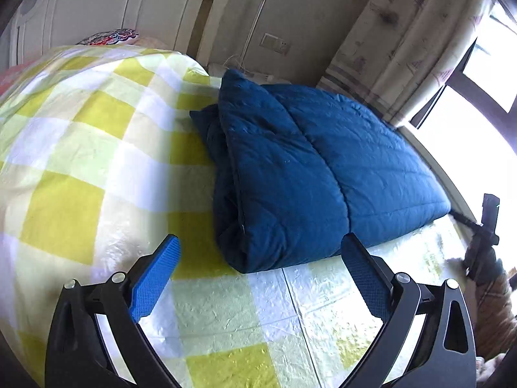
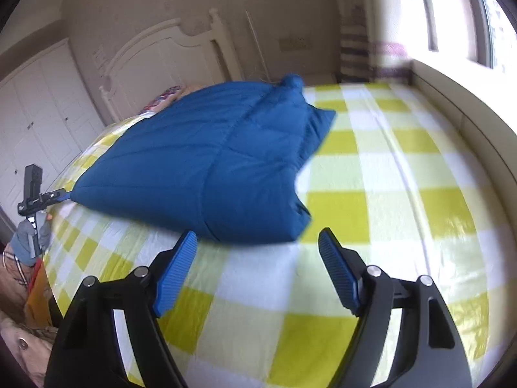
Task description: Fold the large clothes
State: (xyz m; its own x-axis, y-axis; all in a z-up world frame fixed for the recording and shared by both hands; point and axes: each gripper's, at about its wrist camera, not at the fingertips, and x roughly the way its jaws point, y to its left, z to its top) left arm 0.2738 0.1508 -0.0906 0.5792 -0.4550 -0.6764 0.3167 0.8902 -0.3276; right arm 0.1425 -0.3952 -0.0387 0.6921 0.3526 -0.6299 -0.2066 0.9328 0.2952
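Folded blue quilted coat (image 1: 310, 174) lying flat on the checked bed (image 1: 97, 148). Left claw (image 1: 258, 278) and right claw (image 2: 257, 268) both spread wide, empty, hovering near its edge, seemingly released.

Blue quilted coat (image 1: 310, 168), folded, flat on bed

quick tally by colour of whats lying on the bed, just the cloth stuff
blue: 1, the folded quilted coat
yellow and white check: 1, the bed sheet under it
red patterned: 1, a pillow at the headboard end, mostly hidden
total: 3
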